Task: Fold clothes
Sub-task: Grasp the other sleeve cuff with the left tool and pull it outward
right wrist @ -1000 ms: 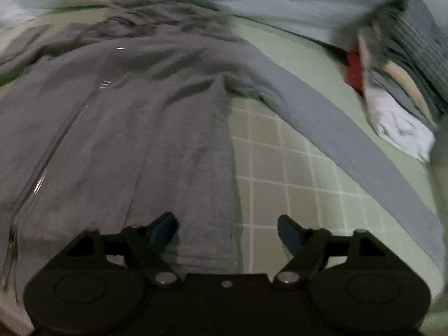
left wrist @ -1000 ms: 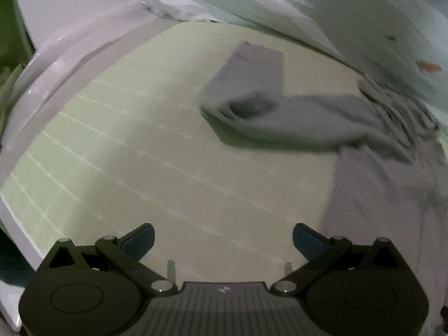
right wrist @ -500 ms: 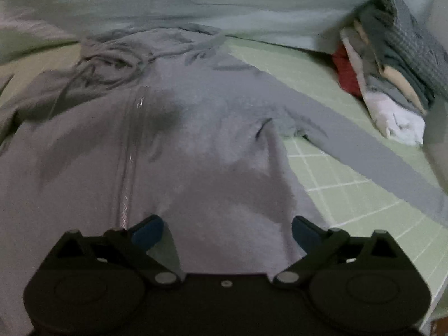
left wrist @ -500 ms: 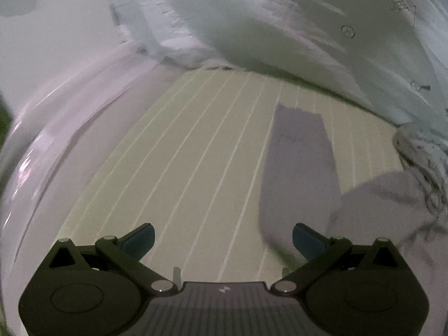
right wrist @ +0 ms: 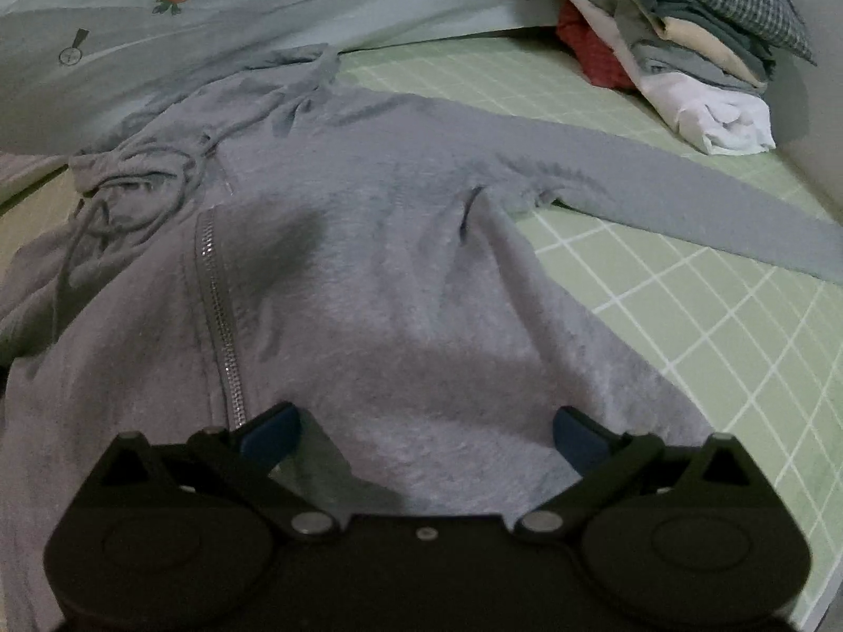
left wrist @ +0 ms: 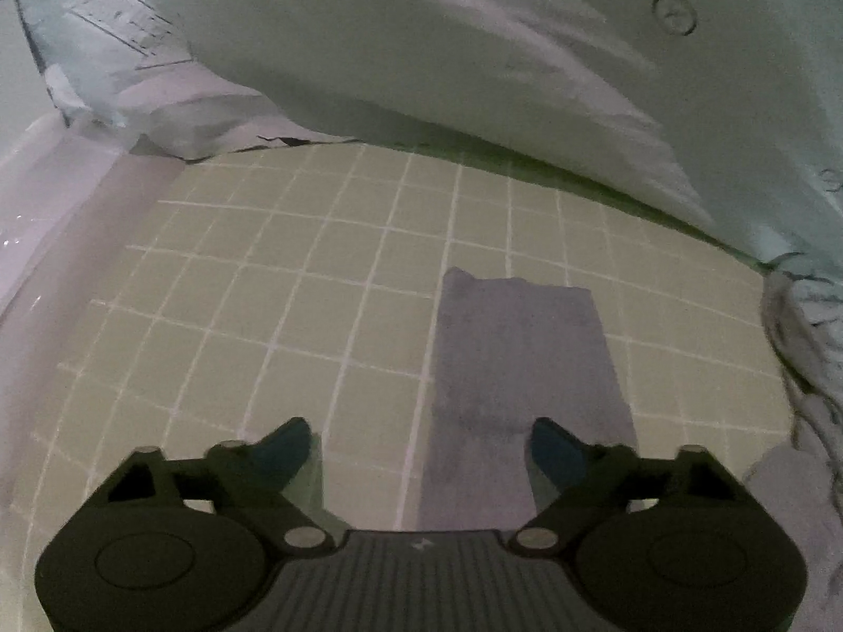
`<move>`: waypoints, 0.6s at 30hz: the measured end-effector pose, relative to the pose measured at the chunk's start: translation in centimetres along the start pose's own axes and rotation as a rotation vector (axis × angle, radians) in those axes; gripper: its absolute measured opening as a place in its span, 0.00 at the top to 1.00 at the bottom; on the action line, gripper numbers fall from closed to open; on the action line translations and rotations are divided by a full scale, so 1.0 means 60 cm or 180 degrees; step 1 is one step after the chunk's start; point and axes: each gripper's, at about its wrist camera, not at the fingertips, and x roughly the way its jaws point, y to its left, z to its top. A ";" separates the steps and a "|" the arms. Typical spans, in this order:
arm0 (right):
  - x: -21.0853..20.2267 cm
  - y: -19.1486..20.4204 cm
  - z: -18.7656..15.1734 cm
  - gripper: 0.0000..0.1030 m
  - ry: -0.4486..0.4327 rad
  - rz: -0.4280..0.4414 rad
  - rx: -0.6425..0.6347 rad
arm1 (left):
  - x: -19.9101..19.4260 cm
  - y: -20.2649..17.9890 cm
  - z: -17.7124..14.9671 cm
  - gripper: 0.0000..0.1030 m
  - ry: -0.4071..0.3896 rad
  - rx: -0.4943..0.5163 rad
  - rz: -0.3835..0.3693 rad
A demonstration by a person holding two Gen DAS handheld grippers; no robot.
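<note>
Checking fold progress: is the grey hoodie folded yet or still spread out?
Spread out: the grey hoodie lies flat on the green mat, one sleeve stretched sideways.

The hoodie (right wrist: 369,274) lies flat on the mat (right wrist: 711,326), one sleeve (right wrist: 685,195) stretched rightward toward a stack of clothes (right wrist: 679,52) at the far right. Behind its hood lies a sheet (right wrist: 316,5). The other sleeve (left wrist: 516,368) lies on the mat, its end toward that sheet.

Both tongs, left (left wrist: 419,450) and right (right wrist: 424,437), are black, with blue fingertips, silver pivot screws and round housings.
</note>
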 end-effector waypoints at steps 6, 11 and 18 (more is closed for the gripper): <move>0.000 -0.007 0.000 0.00 -0.0014 0.0021 -0.0006 | -0.001 -0.004 -0.002 0.93 -0.0092 0.0041 -0.0069; -0.003 -0.006 -0.007 0.00 -0.0092 0.0018 -0.0004 | -0.052 0.047 -0.022 0.94 -0.0306 -0.0216 0.0219; -0.005 -0.007 -0.014 0.00 -0.0181 0.0019 -0.0006 | -0.153 0.172 -0.087 0.94 -0.0543 -0.0692 0.0813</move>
